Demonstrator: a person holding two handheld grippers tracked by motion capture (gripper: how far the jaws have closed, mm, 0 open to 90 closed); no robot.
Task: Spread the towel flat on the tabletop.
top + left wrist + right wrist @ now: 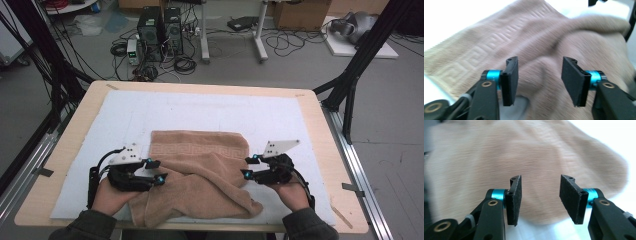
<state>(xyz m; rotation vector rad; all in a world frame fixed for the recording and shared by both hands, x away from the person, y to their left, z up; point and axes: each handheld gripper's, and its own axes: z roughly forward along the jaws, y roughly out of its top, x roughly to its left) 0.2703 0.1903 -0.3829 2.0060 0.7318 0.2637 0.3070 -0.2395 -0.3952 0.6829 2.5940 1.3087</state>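
Loosely folded towel (200, 175), both hand-held grippers open

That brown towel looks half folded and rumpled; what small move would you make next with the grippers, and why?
Probably lower the left gripper onto the towel edge nearest it and close. Both it and the right gripper stand open, holding nothing, and the towel lies bunched in uneven folds on the white mat.
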